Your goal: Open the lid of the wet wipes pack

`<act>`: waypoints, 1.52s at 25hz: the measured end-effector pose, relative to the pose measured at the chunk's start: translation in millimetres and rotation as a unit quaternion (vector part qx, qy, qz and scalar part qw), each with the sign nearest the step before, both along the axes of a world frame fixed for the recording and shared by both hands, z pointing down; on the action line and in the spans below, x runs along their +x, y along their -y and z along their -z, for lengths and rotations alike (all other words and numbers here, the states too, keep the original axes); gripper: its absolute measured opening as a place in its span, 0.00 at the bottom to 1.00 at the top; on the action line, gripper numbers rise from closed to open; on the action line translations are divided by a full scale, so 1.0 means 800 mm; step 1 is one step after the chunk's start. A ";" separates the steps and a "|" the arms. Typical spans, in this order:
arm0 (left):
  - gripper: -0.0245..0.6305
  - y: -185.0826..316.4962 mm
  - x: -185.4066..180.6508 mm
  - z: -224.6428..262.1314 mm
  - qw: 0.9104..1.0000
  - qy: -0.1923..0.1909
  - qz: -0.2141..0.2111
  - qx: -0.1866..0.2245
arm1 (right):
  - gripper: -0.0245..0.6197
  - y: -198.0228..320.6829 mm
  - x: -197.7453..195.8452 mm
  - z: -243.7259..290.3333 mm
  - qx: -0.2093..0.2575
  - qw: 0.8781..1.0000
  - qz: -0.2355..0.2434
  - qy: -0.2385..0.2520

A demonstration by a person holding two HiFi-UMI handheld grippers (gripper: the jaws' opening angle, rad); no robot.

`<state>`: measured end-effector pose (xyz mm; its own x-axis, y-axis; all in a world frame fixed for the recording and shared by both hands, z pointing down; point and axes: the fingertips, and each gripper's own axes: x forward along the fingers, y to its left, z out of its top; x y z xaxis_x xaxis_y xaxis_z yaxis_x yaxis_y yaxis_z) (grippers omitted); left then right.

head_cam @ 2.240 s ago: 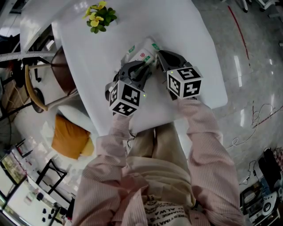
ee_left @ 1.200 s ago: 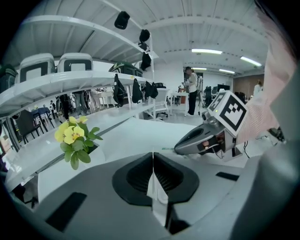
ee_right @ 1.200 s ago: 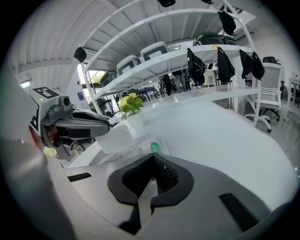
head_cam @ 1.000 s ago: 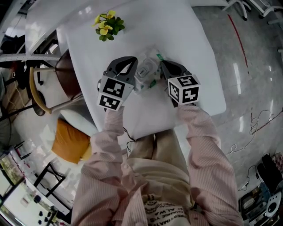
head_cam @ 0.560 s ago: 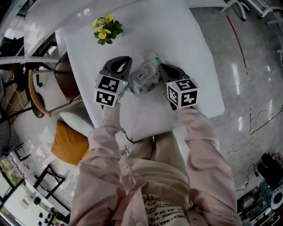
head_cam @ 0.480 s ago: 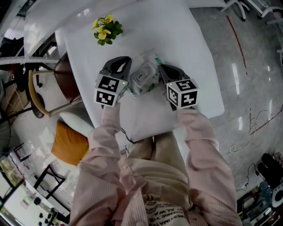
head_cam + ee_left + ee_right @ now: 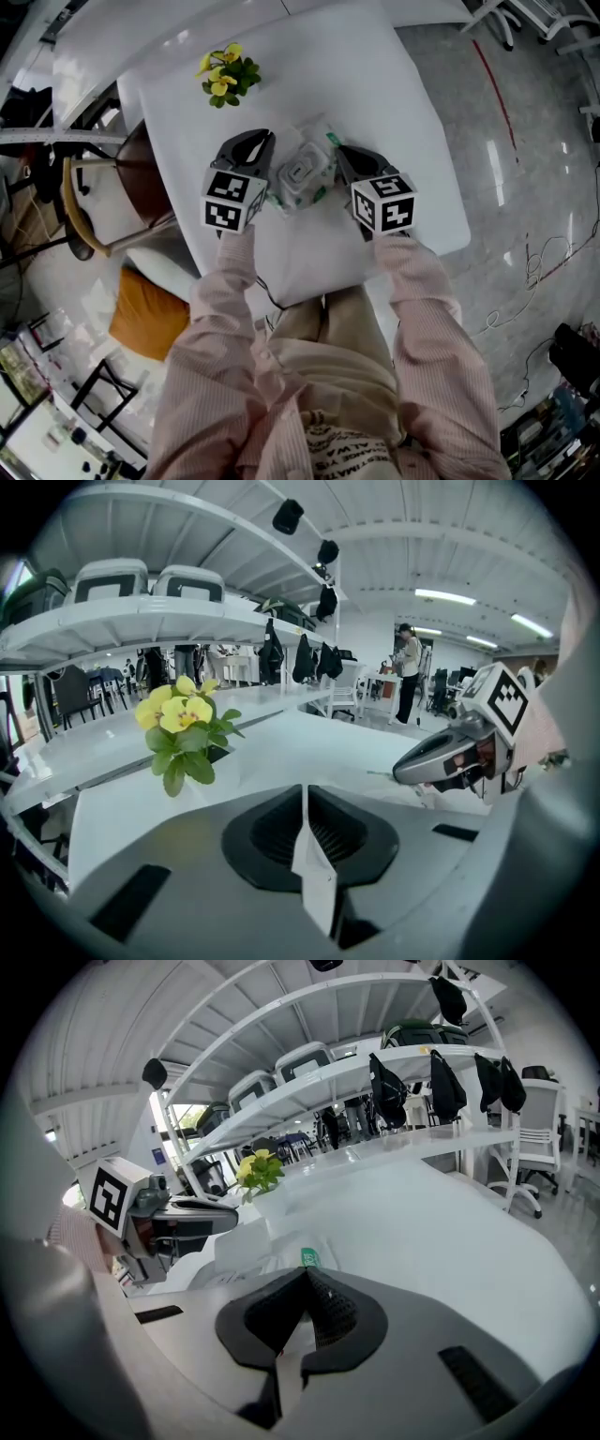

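Wet wipes pack (image 7: pixel 300 175) sits beside left gripper (image 7: pixel 263 141), edge in right gripper's (image 7: pixel 338 153) jaws.

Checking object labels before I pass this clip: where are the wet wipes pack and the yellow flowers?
wet wipes pack (image 7: pixel 300 174): head view, middle of its top face, on the lid.
yellow flowers (image 7: pixel 186 712): left gripper view, on a yellow bloom above the leaves.

The left gripper (image 7: pixel 254 142) has drawn aside off the wet wipes pack (image 7: pixel 316 150), whose lid (image 7: pixel 298 174) is now open.
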<state>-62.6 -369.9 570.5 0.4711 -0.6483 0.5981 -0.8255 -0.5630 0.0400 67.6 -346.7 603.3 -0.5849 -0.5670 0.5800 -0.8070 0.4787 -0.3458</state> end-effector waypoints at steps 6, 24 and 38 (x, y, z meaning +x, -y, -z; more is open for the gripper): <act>0.05 0.002 -0.002 0.033 0.999 -0.027 0.018 0.041 | 0.04 0.007 0.000 0.027 0.016 1.000 -0.006 0.016; 0.04 -0.102 0.024 0.166 0.990 -0.095 0.013 0.103 | 0.04 -0.042 0.009 0.186 0.131 0.990 0.007 0.045; 0.04 -0.153 -0.002 0.259 0.976 -0.113 0.047 0.181 | 0.04 -0.070 0.032 0.308 0.218 0.972 -0.026 0.083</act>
<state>-63.8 -247.8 363.6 0.4922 -0.8449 0.2095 -0.8676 -0.4956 0.0399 93.1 -291.0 356.7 -0.6140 -0.7689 0.1782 -0.7845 0.5695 -0.2455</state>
